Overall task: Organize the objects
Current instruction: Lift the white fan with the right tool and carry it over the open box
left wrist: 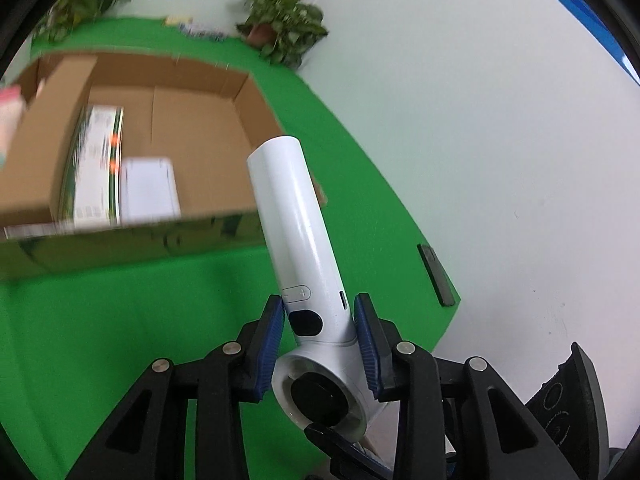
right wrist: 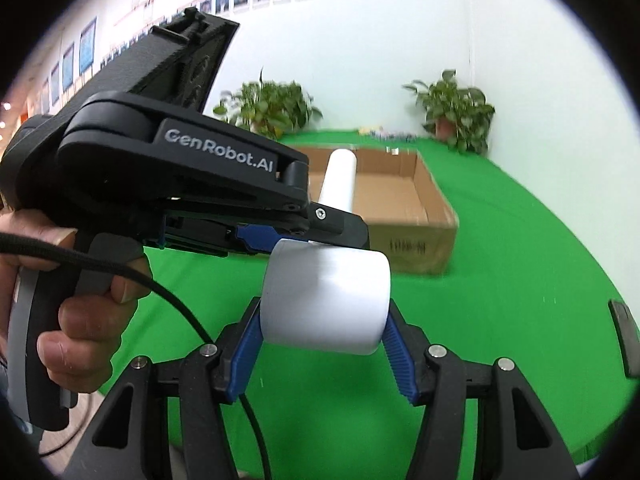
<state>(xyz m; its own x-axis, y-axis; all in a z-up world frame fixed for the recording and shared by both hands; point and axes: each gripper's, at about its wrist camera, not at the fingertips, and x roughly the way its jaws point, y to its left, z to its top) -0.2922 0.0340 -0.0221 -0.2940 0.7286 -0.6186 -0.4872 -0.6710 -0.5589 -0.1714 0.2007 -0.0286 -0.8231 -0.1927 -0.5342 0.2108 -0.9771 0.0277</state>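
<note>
Two grippers shared one object: a white handheld fan, held above the green table.

From the left wrist view, the left gripper (left wrist: 320, 344) was closed on the white handheld fan (left wrist: 298, 248) at the neck, its blue pads (left wrist: 272, 344) pressed to either side just below the buttons and above the round head. The handle pointed up and forward, tilted toward the open cardboard box (left wrist: 240, 120), which sat near on the green table (left wrist: 120, 320) with a white carton (left wrist: 148, 190) and a printed package (left wrist: 96, 160) inside. To do the step well, I judged the fan should travel over the near wall with its handle kept clear of the rim, then go down into the bare right half of the box.

From the right wrist view, the right gripper (right wrist: 324, 332) clamped the fan's white cylindrical head (right wrist: 326, 300) between its fingers. The left gripper's body crossed from the left, gripped by the person's hand (right wrist: 80, 300), knuckles forward and cable trailing. Both tools aimed toward the box, so one probably needed to let go before placing.
</note>
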